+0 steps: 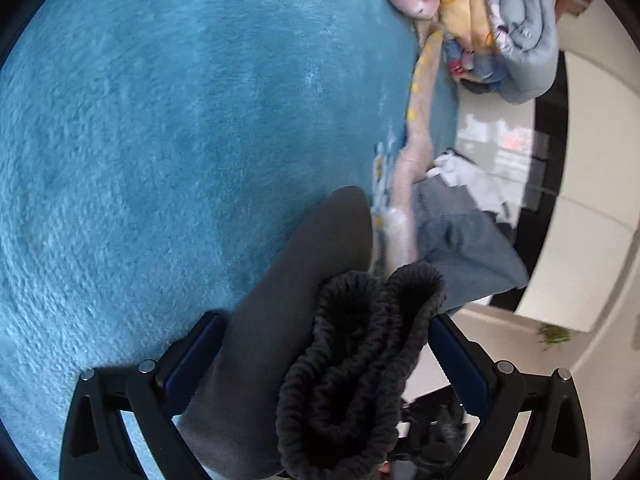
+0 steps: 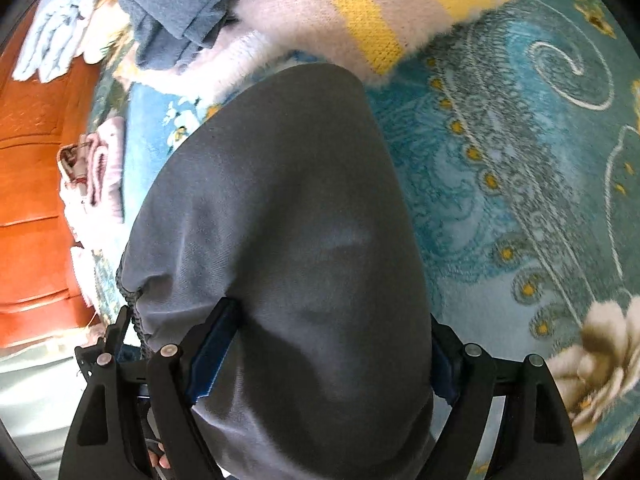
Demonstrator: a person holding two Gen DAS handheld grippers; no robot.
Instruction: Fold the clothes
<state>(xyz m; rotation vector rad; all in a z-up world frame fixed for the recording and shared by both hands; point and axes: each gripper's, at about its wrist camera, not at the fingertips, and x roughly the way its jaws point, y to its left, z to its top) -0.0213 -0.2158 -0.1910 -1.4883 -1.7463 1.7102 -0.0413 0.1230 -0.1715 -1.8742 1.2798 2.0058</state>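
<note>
A dark grey garment (image 1: pixel 304 280) with a black elastic waistband (image 1: pixel 352 360) hangs bunched between the fingers of my left gripper (image 1: pixel 326 340), which is shut on it above the blue blanket (image 1: pixel 180 140). In the right wrist view the same grey garment (image 2: pixel 288 220) drapes over and between the fingers of my right gripper (image 2: pixel 320 344), which is shut on it. Its fabric hides the gap between the fingers. The left gripper's frame (image 2: pixel 104 356) shows at the lower left of the right wrist view, close beside the right one.
A pink and yellow fuzzy blanket (image 2: pixel 340 20) and a blue-grey garment (image 2: pixel 180 0) lie along the bed's edge. A pile of folded clothes (image 1: pixel 500 20) sits at the far corner. An orange wooden cabinet (image 2: pixel 32 200) stands beside the patterned teal bedspread (image 2: pixel 520 160).
</note>
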